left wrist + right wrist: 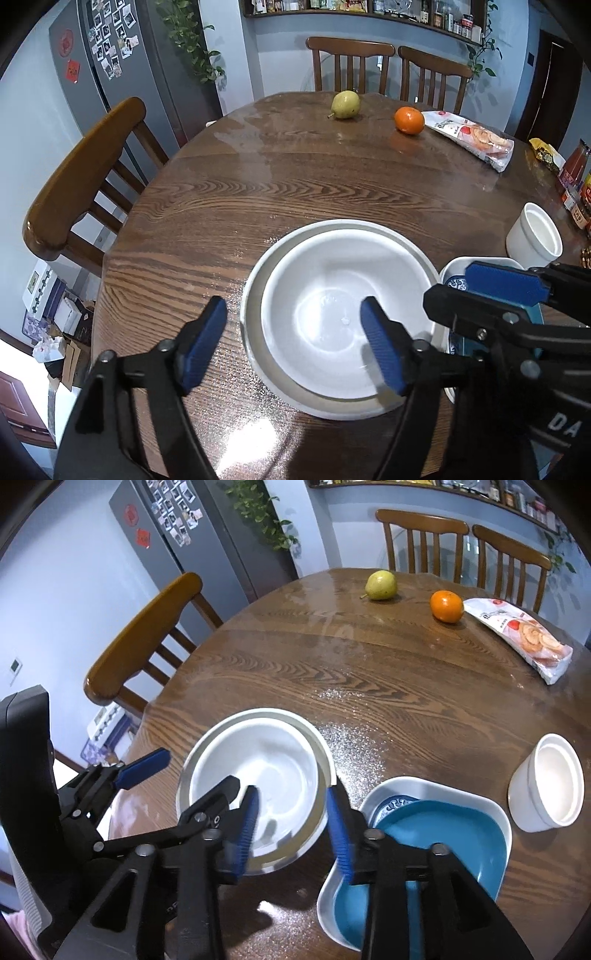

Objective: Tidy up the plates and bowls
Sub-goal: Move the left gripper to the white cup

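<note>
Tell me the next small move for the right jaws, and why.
Probably ease the right gripper down and close on the near right rim of the white bowl. The jaws are open and straddle that rim, holding nothing. The bowl sits nested in a wider white plate, while the blue dish and white cup stand loose to the right.

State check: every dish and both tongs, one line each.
White bowl: nested in a wider white bowl, empty.
Blue dish: lying in white tray.
White cup: upright, empty.
Left tongs: open, straddling the bowl rim.
Right tongs: open, holding nothing.
</note>
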Available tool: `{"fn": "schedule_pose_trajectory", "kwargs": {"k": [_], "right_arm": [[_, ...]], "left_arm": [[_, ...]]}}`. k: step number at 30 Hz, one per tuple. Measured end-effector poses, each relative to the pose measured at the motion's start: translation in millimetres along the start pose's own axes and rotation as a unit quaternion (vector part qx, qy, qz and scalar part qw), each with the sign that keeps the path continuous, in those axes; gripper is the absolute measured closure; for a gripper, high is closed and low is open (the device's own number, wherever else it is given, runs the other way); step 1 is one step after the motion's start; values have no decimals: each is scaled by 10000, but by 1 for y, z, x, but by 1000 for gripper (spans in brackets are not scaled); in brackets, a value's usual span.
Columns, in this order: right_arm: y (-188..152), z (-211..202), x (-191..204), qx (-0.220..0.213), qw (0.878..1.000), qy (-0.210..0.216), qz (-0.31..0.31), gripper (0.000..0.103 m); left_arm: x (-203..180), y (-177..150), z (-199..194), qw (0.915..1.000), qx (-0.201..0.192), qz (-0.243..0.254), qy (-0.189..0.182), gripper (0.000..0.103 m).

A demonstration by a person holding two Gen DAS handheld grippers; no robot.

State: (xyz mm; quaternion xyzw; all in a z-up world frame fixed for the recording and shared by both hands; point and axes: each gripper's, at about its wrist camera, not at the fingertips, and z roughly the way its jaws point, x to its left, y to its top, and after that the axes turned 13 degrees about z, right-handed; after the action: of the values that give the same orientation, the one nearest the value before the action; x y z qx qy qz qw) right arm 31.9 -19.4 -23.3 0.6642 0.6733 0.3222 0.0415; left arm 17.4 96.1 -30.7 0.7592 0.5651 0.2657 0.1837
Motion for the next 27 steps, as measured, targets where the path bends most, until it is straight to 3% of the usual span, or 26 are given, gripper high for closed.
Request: {"fn": "schedule_pose_trajectory", "kwargs": {"k": [7,10,27], "right_arm": [[-4,-19,-5,-232,9997,-7,96,50],[-7,-30,-11,-391,9991,-12,190,46],[-16,-92,-86,-986,9893,-271,1045,45]], "left_arm": [[1,-1,-6,10000,-16,-84,37,21],[1,-2,-11,9999,-62,-92,37,12],[-57,23,-32,9974,-399,552,-238,11]]}}
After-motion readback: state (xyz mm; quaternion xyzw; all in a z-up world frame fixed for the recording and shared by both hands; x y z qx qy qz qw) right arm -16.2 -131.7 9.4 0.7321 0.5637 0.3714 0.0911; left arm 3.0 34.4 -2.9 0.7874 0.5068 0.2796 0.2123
